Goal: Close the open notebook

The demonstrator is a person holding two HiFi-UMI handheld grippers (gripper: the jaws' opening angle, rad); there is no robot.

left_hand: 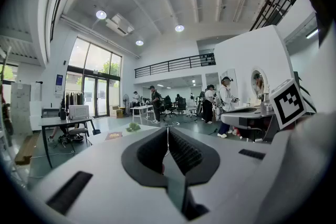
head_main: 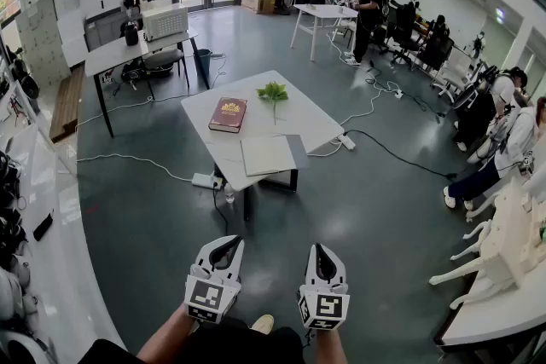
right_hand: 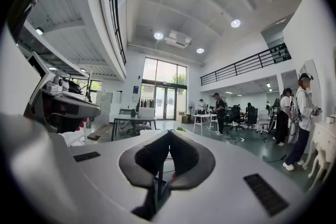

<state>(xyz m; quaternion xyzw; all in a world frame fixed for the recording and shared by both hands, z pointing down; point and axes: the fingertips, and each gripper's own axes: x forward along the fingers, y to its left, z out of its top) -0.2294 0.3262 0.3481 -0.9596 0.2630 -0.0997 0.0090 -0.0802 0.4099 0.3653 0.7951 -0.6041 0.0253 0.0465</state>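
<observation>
Looking down across a big hall, the head view shows a dark green floor (head_main: 358, 209) with cables trailing over it. A white tabletop (head_main: 299, 119) stands in the middle of the hall, well ahead of the person. Farther off to the left, a dark-topped desk (head_main: 111, 55) carries a white box (head_main: 165, 21). At the far right, a person in dark clothes (head_main: 368, 4) stands beside a small white table (head_main: 324, 11), and more people sit along the right wall. Nearest the camera, the person's forearms hold two white tools side by side above the floor, well apart from the tabletop. Each tool has a square-marked cube at its near end. The left tongs (head_main: 229, 241) are clenched. In the left gripper view the dark ribbed pads meet at their tips with nothing between them (left_hand: 167, 128). The right tongs (head_main: 322, 250) are clenched too, and in the right gripper view they are likewise empty (right_hand: 168, 134). The notebook (head_main: 267, 155) lies flat at the near edge of the tabletop with a pale page facing up and a grey margin showing along its right side. A closed red-brown book (head_main: 228, 114) lies behind it and a little to the left. A green leafy sprig (head_main: 273, 90) sits toward the far edge of the tabletop. On the floor by the tabletop's near left corner rests a white power strip (head_main: 206, 181).
</observation>
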